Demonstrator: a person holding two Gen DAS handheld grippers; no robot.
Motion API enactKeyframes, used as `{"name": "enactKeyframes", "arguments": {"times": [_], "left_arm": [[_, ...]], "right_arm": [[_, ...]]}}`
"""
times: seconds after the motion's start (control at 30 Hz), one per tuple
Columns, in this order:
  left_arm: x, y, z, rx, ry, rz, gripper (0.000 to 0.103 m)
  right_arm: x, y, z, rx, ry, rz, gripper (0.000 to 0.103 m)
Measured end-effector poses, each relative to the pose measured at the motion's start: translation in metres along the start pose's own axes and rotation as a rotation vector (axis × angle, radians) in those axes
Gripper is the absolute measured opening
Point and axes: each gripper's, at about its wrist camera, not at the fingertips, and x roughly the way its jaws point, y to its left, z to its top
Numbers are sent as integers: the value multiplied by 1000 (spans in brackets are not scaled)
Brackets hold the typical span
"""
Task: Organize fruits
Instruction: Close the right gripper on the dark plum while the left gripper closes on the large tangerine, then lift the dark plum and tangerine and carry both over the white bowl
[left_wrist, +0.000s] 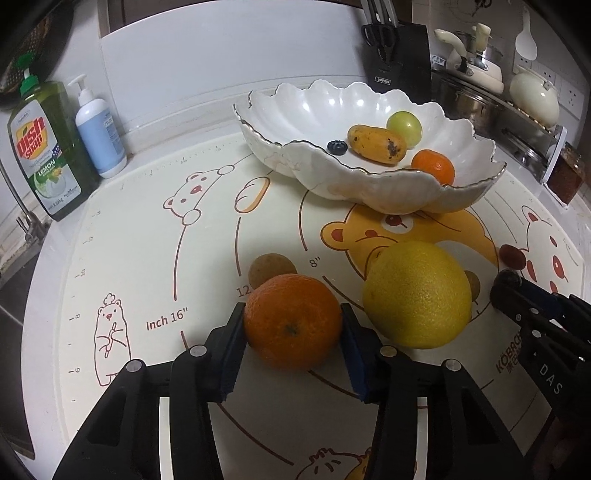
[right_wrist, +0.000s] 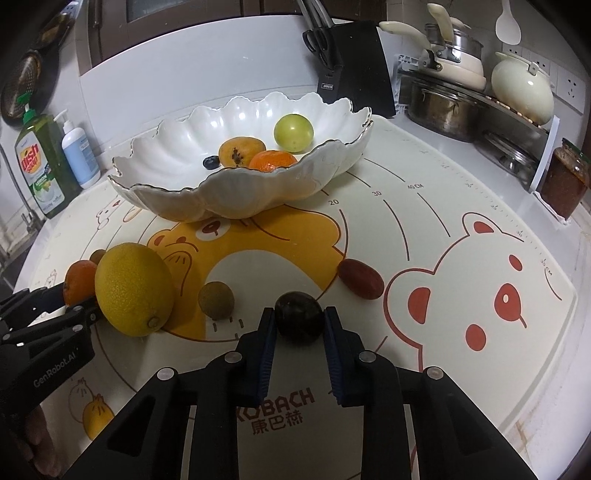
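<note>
Left wrist view: your left gripper (left_wrist: 292, 325) clamps the mandarin (left_wrist: 292, 320) on the mat (left_wrist: 147, 258), just beside the large lemon (left_wrist: 417, 294); right wrist view: your right gripper (right_wrist: 300, 320) is closed on the dark plum (right_wrist: 299, 313); white scalloped bowl (right_wrist: 177, 173) behind holds four fruits

A white counter (right_wrist: 461, 155) carries a cream baking mat (right_wrist: 424, 373) printed with bears. On the mat: a scalloped white bowl (right_wrist: 177, 201), a lemon (right_wrist: 135, 290), an orange mandarin (left_wrist: 291, 321), two brown longans (right_wrist: 216, 299), a red jujube (right_wrist: 361, 278) and a dark plum (right_wrist: 299, 317)
</note>
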Motion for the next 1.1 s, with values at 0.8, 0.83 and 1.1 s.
{"name": "enactKeyframes", "arguments": {"times": [0.8,0.83,1.1], "left_arm": [[-34,2,3,-25,-46,-12,45],[-36,1,4,-25,-50,-13,45],[-46,-2,13,-23,-72,-16,45]], "right_arm": [[-25,2,10,6,-52,19,26],[-27,2,10,7,-55,21,26],[-39,1,17,11,-83,27,26]]}}
